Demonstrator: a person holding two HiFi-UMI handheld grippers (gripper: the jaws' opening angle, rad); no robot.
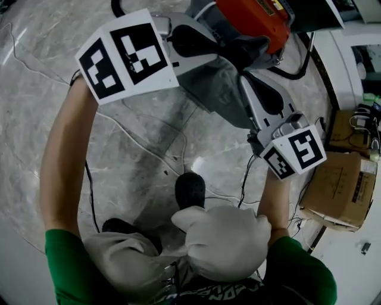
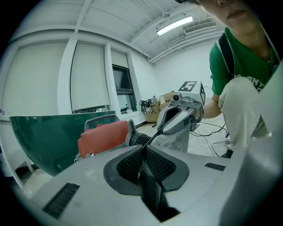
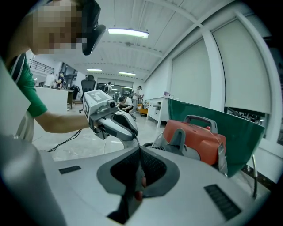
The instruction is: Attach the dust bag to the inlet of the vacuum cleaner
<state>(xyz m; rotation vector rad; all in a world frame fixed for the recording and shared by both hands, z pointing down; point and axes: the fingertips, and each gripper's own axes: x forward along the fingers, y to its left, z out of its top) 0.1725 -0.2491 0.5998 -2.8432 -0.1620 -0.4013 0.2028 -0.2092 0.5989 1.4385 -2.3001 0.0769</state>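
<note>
The person holds a gripper in each hand. The left gripper (image 2: 143,146) has its jaws squeezed together on a thin edge of the grey dust bag (image 1: 214,89). The right gripper (image 3: 140,150) is pinched tight on the bag's edge too, on the other side. The two grippers face each other with the bag between them.

The bag is up in the air, above the floor (image 1: 149,155). It is just beside the orange vacuum cleaner (image 1: 250,18) but is not on it yet. The black ribbed inlet (image 2: 138,139) sticks out of the vacuum toward the bag.

Two grips are probably used because the bag is soft and floppy. One grip alone would let the mouth sag shut. Pulling from both sides stretches the top edge flat, so the opening can be lined up with the inlet.

The top edge runs straight from one gripper to the other, and the rest of the bag hangs down from it. So its long way seems to go from top to bottom. The opening seems to be at the held end, next to the vacuum, but it cannot be seen clearly.
</note>
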